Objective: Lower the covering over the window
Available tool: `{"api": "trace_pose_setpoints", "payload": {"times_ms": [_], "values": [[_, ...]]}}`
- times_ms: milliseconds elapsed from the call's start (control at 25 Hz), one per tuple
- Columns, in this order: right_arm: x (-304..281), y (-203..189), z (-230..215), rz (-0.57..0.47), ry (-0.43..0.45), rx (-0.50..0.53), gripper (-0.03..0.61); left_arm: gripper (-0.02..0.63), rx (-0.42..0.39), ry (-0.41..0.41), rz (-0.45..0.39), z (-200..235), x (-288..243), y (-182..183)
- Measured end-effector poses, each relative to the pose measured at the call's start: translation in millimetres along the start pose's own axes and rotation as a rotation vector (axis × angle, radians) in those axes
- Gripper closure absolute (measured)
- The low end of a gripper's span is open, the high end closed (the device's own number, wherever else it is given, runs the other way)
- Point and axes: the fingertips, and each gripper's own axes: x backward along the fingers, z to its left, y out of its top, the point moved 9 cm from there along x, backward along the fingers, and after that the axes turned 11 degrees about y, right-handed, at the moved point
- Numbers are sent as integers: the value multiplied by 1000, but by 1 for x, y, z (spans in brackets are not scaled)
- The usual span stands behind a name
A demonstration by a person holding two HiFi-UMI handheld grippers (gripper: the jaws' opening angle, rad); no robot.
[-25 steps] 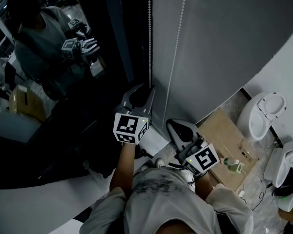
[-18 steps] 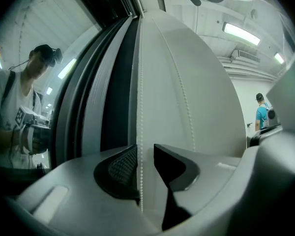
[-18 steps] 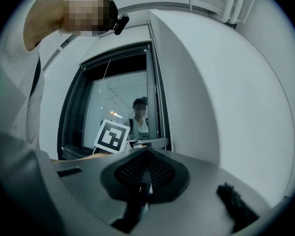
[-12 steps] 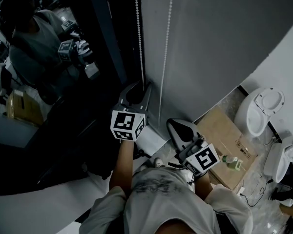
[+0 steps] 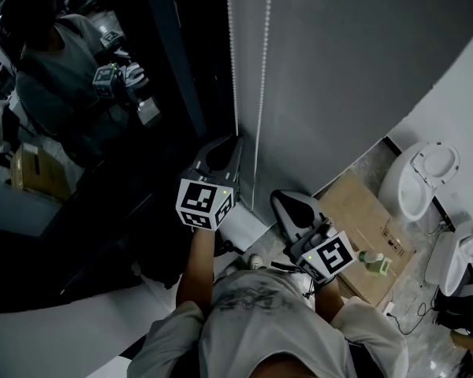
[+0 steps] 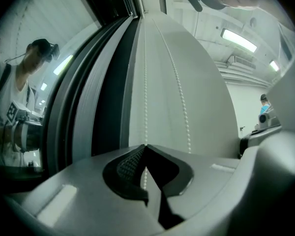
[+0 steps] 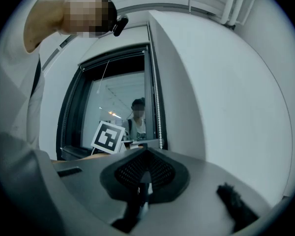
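**Left gripper pinches the left strand of the bead chain**

The left gripper (image 5: 236,142) is pressed together on the bead chain (image 5: 232,53). In the left gripper view the beads run straight down into the seam where the 2 jaws meet (image 6: 146,146). The chain hangs as 2 strands side by side. The left strand is the one caught, and the right strand (image 5: 261,77) hangs free just beside the jaws.

The chain's long axis is vertical. It rises from the grip along the edge where the dark window (image 5: 79,156) meets a grey panel (image 5: 363,69). Any pull therefore has to run straight down that line, toward the person.

The right gripper (image 5: 277,199) is lower and to the right, apart from both strands. Its jaws are together with nothing between them, so the left is the working hand.

The covering itself I cannot pick out. In the right gripper view the glass (image 7: 115,112) is bare, so it probably sits rolled up above the frame. Whether the caught strand lowers or raises it, I cannot tell.
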Motion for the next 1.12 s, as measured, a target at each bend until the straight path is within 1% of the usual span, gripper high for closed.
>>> {"api": "trace_pose_setpoints", "payload": {"times_ms": [120, 200, 280, 400, 560, 640, 840, 920, 1000, 1120], "values": [[-9, 5, 4, 6, 19, 34, 561, 607, 9, -40, 16, -6, 14, -5], [-15, 9, 8, -10, 39, 43, 561, 606, 17, -54, 9, -11, 26, -6], [-21, 11, 10, -23, 64, 59, 561, 606, 15, -55, 3, -15, 38, -6], [-27, 14, 13, -5, 81, 94, 561, 607, 21, -53, 2, -19, 53, -7], [-40, 21, 24, -42, 99, 103, 561, 607, 36, -59, -13, -20, 78, -7], [-44, 25, 26, -46, 100, 120, 561, 607, 42, -62, -18, -20, 86, -8], [-48, 36, 24, -100, 92, 131, 561, 607, 57, -61, -26, -24, 100, -10], [-51, 39, 25, -102, 94, 146, 561, 607, 59, -59, -29, -23, 105, -11], [-54, 42, 27, -102, 99, 160, 561, 607, 50, -55, -20, -22, 109, -14], [-59, 47, 27, -104, 111, 160, 561, 607, 39, -52, 20, -23, 112, -26]]}}
